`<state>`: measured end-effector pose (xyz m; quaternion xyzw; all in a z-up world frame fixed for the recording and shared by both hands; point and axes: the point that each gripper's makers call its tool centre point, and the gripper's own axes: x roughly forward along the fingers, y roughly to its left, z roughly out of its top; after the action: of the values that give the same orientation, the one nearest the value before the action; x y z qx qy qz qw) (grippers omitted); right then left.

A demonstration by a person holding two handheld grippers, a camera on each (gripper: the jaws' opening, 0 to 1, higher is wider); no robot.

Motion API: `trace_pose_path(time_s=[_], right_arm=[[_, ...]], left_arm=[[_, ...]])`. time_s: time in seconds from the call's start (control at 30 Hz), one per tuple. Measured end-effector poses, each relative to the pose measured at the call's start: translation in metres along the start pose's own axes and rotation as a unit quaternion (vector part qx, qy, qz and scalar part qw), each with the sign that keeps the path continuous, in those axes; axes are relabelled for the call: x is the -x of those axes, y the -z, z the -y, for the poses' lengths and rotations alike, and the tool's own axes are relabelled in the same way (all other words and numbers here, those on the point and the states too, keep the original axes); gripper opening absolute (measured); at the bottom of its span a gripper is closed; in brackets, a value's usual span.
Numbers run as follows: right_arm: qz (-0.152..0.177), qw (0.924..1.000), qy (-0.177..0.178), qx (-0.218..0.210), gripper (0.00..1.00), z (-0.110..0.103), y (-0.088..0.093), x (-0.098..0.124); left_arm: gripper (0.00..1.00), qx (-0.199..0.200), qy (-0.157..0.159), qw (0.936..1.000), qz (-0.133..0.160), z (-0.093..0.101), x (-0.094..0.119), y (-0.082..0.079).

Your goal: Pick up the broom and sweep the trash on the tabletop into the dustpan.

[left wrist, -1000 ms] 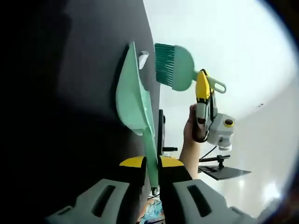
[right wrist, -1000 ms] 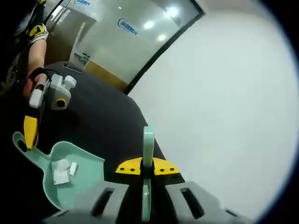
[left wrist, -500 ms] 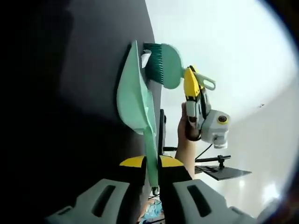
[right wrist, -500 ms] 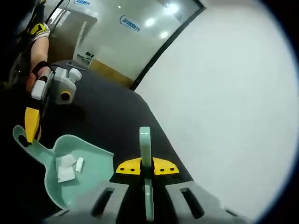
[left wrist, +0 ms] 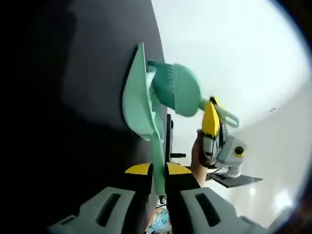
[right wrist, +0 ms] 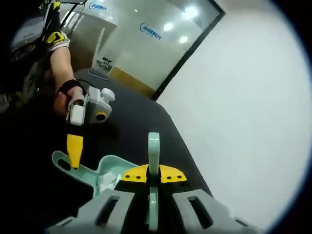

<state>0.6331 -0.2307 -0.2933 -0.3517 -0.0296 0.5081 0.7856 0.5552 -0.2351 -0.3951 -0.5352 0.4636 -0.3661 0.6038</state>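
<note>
Swung lower since a second ago, the mint-green plastic hand broom [left wrist: 178, 90] now has its bristles over the mouth of the mint-green plastic dustpan [left wrist: 136, 100], brushing the white paper scraps [right wrist: 108, 179] lying inside. The right gripper [left wrist: 212, 118] is clenched on the broom's looped handle; the left gripper [left wrist: 157, 175] is clamped on the dustpan's long handle, keeping the pan on the black tabletop [left wrist: 102, 58] at its edge. My guess is the sweep is almost done. A hard flick could throw scraps back out or off the edge just beside the pan. Beyond are a white wall [right wrist: 248, 107], a glass partition [right wrist: 146, 39], and the person's forearm [right wrist: 62, 73].
</note>
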Motion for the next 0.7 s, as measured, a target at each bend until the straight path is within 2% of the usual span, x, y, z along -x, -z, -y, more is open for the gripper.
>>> trace_pose_path(time_s=[0.1, 0.2, 0.47, 0.6, 0.7], right_arm=[[0.005, 0.9996, -0.025, 0.012, 0.04, -0.017, -0.013, 0.007], [0.009, 0.9989, -0.032, 0.033, 0.04, -0.026, -0.026, 0.013], [0.037, 0.9971, 0.028, 0.060, 0.04, -0.002, -0.055, 0.026], [0.039, 0.9970, 0.039, 0.055, 0.04, 0.003, -0.056, 0.030], [0.021, 0.9972, 0.047, 0.054, 0.04, -0.002, -0.041, 0.029]], left_arm=[[0.09, -0.001, -0.001, 1.0000, 0.000, 0.000, 0.000, 0.000], [0.09, -0.002, -0.001, 1.0000, 0.001, 0.000, 0.001, 0.000], [0.09, -0.003, -0.001, 1.0000, 0.005, -0.001, 0.002, 0.001], [0.09, -0.004, -0.002, 0.9999, 0.012, -0.001, 0.006, 0.001], [0.09, -0.006, -0.003, 0.9999, 0.016, -0.002, 0.011, 0.003]])
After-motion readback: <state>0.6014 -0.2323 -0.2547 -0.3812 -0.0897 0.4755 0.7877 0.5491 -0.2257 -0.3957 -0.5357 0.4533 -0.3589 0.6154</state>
